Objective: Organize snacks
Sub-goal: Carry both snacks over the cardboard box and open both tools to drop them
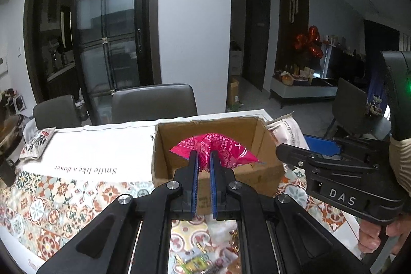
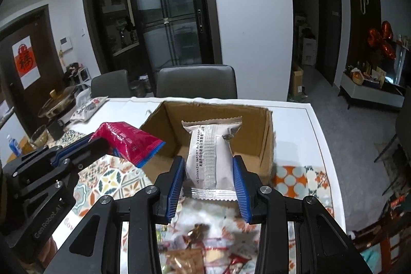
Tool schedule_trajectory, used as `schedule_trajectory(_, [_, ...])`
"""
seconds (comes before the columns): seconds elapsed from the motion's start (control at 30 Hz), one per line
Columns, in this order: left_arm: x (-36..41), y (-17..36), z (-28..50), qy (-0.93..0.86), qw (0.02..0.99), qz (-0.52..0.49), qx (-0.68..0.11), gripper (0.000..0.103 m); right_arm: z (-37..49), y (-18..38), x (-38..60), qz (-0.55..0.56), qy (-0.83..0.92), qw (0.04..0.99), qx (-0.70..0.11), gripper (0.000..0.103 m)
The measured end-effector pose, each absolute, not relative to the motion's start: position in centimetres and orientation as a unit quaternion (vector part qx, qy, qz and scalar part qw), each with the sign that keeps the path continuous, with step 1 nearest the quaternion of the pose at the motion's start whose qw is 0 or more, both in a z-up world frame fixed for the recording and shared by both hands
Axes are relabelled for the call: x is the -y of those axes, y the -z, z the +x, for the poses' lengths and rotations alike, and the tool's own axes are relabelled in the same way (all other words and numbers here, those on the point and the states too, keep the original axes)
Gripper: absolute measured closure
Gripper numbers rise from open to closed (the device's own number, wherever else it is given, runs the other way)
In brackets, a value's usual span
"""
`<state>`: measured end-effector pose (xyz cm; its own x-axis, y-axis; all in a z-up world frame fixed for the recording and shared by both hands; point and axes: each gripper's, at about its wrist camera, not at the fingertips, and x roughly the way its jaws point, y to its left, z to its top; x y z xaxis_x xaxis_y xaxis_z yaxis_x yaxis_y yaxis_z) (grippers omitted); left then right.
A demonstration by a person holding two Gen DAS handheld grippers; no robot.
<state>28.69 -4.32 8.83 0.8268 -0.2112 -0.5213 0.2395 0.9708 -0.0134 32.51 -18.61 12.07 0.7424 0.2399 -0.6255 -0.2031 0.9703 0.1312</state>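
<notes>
An open cardboard box (image 1: 177, 135) (image 2: 267, 135) stands on the table. My left gripper (image 1: 204, 158) is shut on a pink snack packet (image 1: 218, 145) and holds it over the box's near left part. The packet also shows in the right wrist view (image 2: 128, 143), with the left gripper (image 2: 102, 145) behind it. My right gripper (image 2: 209, 166) is shut on a silver-white snack packet (image 2: 210, 153), held upright at the box's near wall. In the left wrist view the right gripper (image 1: 292, 148) holds the white packet (image 1: 282, 130) at the box's right side.
Loose snacks lie on the patterned tablecloth below the grippers (image 1: 200, 258) (image 2: 200, 248). A white patterned packet (image 1: 37, 141) lies at the far left, near a pot (image 2: 56, 99) and a mug (image 2: 55, 130). Two grey chairs (image 1: 154, 102) stand behind the table.
</notes>
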Motion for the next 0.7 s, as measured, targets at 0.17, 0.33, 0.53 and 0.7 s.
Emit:
schedule_trajectory(0.17, [4.3,-8.9,31.9,0.116,0.949,0.023,-0.291,0.093,35.0,-12.3,18.6,0.017,-0.117,0.928,-0.353,0.064])
schedule_trajectory(0.33, [4.2,-8.2,35.2,0.112,0.940,0.016,-0.322,0.093,37.5,-11.7,18.5,0.018,-0.122,0.918,-0.378,0.064])
schedule_trajectory(0.53, [4.2,-7.4,37.3,0.107,0.934,0.013,-0.341,0.091,39.6,-10.7,18.5,0.025,-0.125,0.906,-0.403,0.064])
schedule_trajectory(0.7, [4.2,-7.5,37.6,0.098,0.934,0.023,-0.343,0.064,40.5,-10.5,18.6,0.031,-0.121,0.906,-0.405,0.052])
